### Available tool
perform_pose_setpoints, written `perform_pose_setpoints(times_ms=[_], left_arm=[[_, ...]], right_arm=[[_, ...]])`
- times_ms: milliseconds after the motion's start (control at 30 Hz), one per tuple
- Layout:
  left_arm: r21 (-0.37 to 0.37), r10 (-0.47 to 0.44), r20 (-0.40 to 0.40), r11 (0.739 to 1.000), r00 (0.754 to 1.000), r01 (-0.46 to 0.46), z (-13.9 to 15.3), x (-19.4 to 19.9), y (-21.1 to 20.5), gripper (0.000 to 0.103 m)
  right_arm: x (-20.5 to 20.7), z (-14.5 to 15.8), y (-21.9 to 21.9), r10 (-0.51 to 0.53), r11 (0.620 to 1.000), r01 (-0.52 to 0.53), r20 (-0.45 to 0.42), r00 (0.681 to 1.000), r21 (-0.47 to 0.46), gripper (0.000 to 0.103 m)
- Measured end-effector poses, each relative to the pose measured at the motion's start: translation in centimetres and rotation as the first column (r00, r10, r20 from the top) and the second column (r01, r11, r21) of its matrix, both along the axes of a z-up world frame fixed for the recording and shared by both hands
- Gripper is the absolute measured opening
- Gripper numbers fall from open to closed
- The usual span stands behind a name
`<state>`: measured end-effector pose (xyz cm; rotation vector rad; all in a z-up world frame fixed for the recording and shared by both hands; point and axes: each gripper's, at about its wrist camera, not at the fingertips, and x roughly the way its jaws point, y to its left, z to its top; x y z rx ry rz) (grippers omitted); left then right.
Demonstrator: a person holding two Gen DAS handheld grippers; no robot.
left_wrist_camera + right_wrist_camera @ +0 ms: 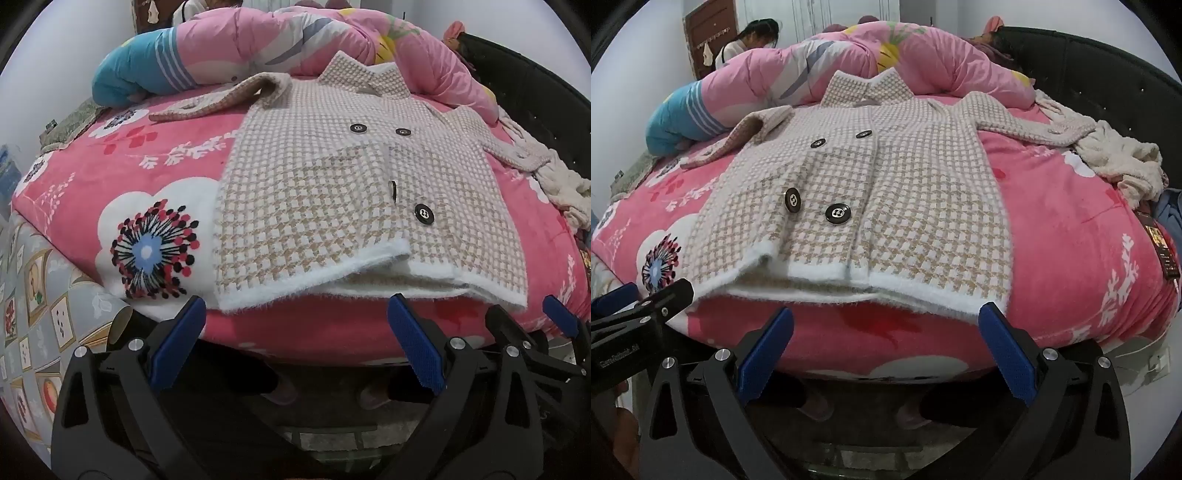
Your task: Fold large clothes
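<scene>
Bare pink blanket (295, 325) before coat hem (332, 291), rolled quilt (849, 66) blocking behind collar

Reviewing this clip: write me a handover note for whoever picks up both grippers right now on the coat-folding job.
Left gripper: open, empty, just short of the coat's white hem.
Right gripper: open, empty, also just short of the hem.
Coat: checked, lying front up on the pink bedspread, buttoned, collar at the far end, both sleeves spread out to the sides. The hem's left part is slightly lifted and rumpled.
Done: coat laid out roughly flat.
Left: every fold; probably sleeves in first, then hem up toward the collar.
</scene>
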<state>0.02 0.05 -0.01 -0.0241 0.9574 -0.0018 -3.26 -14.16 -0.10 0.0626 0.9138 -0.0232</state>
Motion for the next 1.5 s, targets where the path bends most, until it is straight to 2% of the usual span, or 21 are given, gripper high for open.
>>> perform_pose_setpoints(times_ms=[1500], left_arm=[[-0.004, 0.002, -0.004, 1.0, 1.0, -0.002, -0.16, -0.21, 0.39, 0.095]], right_arm=[[-0.31, 0.76, 0.07, 0.003, 1.0, -0.003, 0.013, 1.0, 0.004, 0.098]])
